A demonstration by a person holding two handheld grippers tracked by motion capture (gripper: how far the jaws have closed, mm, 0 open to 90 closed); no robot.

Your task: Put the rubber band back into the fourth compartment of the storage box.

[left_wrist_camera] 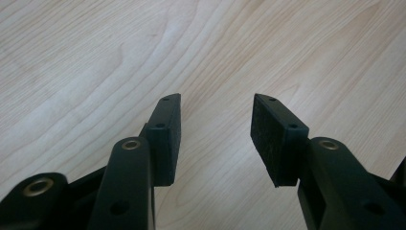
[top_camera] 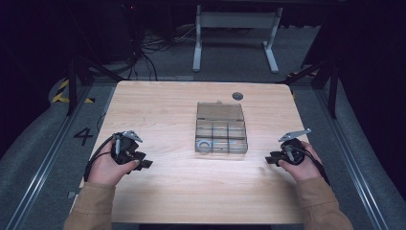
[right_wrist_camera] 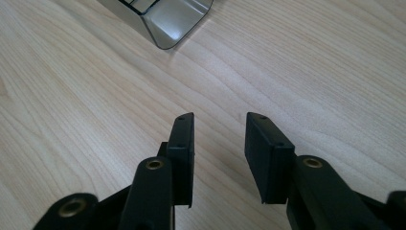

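Both grippers, the left gripper [top_camera: 146, 164] and right gripper [top_camera: 271, 160], rest spread and empty, pointing inward at the clear, smoky plastic compartment box [top_camera: 221, 128] mid-table between them, the right seemingly slightly nearer.

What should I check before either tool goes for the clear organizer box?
1. Left tool empty, jaws apart over bare wood: ok.
2. Right tool empty, jaws apart: ok.
3. Organizer box between the two tools, touched by neither: ok.
4. Box lid hinged back, compartments exposed: ok.
5. Ring-shaped part in the front left compartment: ok; contents of the other compartments: cannot tell.
6. Table free of obstacles between tools and box: ok.
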